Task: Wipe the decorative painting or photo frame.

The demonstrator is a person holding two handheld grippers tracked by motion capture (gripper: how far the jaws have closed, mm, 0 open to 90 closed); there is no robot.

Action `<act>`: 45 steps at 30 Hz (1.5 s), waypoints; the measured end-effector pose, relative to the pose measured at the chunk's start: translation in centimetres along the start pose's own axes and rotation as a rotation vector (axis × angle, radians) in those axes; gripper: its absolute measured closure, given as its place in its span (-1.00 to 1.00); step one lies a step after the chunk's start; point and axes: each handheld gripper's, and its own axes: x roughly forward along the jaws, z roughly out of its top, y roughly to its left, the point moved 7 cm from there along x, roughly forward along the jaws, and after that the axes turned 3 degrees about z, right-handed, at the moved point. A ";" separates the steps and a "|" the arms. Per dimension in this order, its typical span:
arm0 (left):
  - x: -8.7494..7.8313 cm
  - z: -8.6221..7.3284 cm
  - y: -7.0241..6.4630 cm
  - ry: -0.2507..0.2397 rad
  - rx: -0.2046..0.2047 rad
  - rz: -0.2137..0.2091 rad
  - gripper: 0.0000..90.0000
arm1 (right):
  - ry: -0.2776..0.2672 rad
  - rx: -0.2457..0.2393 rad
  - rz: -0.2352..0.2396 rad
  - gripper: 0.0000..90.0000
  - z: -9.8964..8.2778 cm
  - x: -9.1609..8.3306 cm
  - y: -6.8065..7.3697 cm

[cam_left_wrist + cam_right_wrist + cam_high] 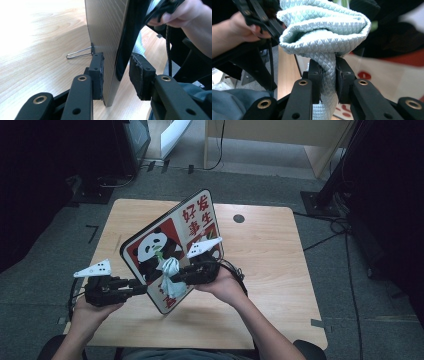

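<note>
A picture board [195,220] with a panda and red characters stands tilted on the wooden table [260,260]. Its plain back [107,30] rests on a thin wire stand [80,53]. My left gripper [142,287] reaches the board's lower left edge. In the left gripper view, my left gripper [116,72] is open around that edge, one pad against the back and the other pad off the front. My right gripper [175,279] is shut on a bunched pale green cloth [169,270] held at the panda face. The cloth [324,27] bulges above my right gripper [328,75], with the board's face [387,75] behind.
A round cable hole [238,218] sits at the table's far right. Dark stands and cables [330,227] lie on the grey floor around the table, and a light wooden cabinet [280,132] stands at the back. Bare tabletop stretches to the right of the board.
</note>
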 end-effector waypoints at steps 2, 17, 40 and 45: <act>-0.4 -0.1 0.1 -0.006 -0.010 -0.012 0.47 | -0.012 -0.001 0.015 0.71 0.9 -0.2 0.3; -2.0 -0.2 1.3 0.003 -0.005 0.030 0.80 | -0.012 -0.025 0.044 0.72 4.6 -0.7 1.5; -0.5 1.6 1.6 -0.020 0.043 -0.012 0.82 | -0.081 -0.146 0.083 0.71 13.0 -0.2 5.4; -0.6 1.7 1.6 -0.021 0.043 -0.017 0.81 | -0.068 -0.134 0.068 0.71 12.8 0.3 5.0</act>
